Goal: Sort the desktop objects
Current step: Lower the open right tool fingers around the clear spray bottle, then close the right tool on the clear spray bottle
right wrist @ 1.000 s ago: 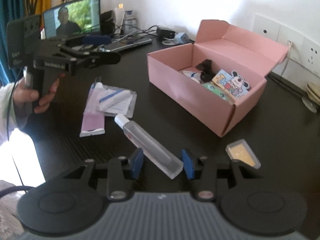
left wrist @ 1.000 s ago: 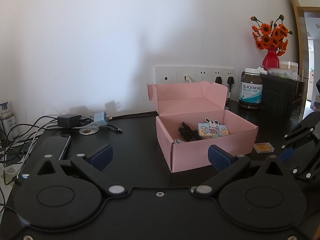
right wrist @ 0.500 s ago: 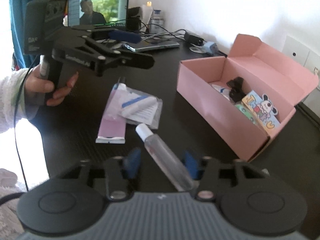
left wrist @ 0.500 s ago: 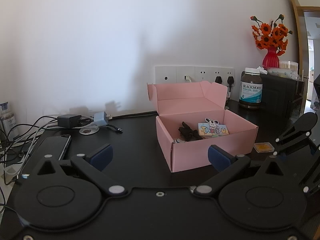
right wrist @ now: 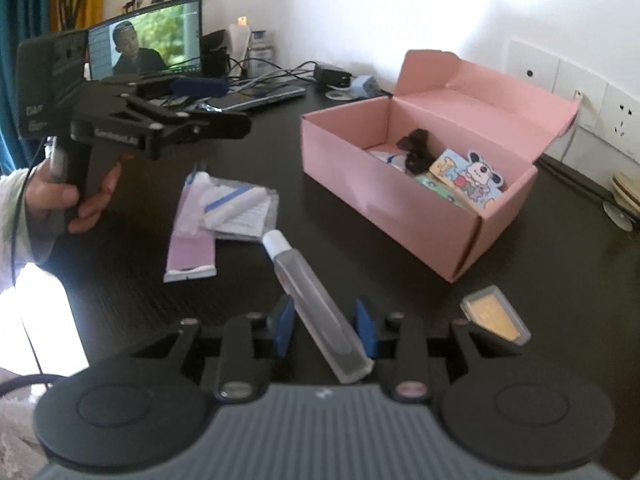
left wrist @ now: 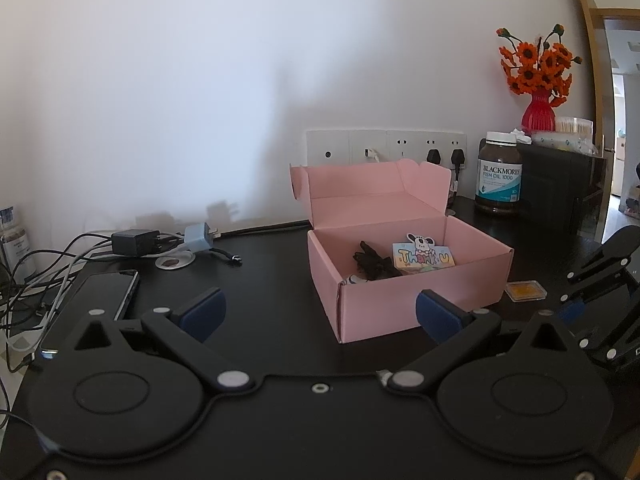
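A clear tube with a white cap (right wrist: 316, 292) lies on the black desk (right wrist: 360, 264), its flat end between the blue pads of my right gripper (right wrist: 326, 328). The jaws are closing, and a thin gap still shows at the left pad. The right gripper (left wrist: 596, 276) also shows at the right edge of the left wrist view. The open pink box (right wrist: 400, 184) (left wrist: 404, 304) holds a cartoon card (right wrist: 468, 180) and a black object (right wrist: 416, 152). My left gripper (left wrist: 318, 314) is open and empty short of the box. A hand (right wrist: 68, 196) holds the left gripper (right wrist: 224, 106) above the desk.
A purple tube (right wrist: 192, 240) and a plastic packet with white rolls (right wrist: 240, 208) lie left of the clear tube. A small orange case (right wrist: 496, 316) (left wrist: 525, 291) sits near the box. A phone (left wrist: 108, 292), chargers, cables, a supplement bottle (left wrist: 500, 172), a flower vase and a laptop (right wrist: 144, 44) ring the desk.
The right gripper's pads have narrowed around the clear tube, and its view has shifted slightly. The left gripper has stayed still and open.
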Available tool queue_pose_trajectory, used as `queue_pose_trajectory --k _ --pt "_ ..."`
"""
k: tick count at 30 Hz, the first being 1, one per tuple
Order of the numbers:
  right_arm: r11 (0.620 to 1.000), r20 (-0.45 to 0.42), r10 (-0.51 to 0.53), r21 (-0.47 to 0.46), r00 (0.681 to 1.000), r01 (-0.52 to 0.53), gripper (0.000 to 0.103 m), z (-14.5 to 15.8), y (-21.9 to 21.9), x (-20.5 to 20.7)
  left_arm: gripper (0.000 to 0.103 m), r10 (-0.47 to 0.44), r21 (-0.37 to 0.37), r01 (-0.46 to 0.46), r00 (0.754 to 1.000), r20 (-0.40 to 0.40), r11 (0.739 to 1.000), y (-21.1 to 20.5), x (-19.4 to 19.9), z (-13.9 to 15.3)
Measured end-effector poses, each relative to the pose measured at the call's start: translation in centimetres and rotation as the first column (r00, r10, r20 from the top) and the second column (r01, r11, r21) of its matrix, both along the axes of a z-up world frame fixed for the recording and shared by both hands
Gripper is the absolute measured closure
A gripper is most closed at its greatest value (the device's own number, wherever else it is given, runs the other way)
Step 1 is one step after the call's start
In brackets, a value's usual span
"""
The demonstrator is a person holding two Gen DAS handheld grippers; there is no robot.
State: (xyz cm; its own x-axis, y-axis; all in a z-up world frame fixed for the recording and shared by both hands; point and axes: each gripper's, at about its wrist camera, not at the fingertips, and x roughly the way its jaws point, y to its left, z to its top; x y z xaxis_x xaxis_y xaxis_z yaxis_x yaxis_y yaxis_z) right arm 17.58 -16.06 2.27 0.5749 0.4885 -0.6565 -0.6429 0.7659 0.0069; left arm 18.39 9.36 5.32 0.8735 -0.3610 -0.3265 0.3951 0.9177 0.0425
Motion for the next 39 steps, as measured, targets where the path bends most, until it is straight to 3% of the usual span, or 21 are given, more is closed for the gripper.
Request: queue_pose_trajectory --k 14,17,22,39 --pt "1.0 0.017 -0.013 -0.013 1.0 0.013 0.069 -0.1 1.3 1.0 0.0 -0.003 -0.008 0.003 1.0 -0.001 1.0 0.1 0.0 0.0" --pt "1.0 0.029 -0.003 -0.017 1.0 0.003 0.078 -0.1 1.5 0.8 0.0 -0.003 -0.011 0.003 1.0 -0.002 1.0 0.1 0.0 0.0" --pt "1.0 0.041 -0.005 -0.022 0.999 0.005 0.085 -0.1 1.7 0.6 0.0 -0.006 -0.014 0.006 1.0 0.0 1.0 0.2 0.0 0.0" --pt "1.0 0.029 0.001 -0.03 1.0 0.0 0.084 0.0 2.1 1.4 0.0 -0.009 -0.012 0.009 1.0 -0.003 1.0 0.3 0.1 0.0"
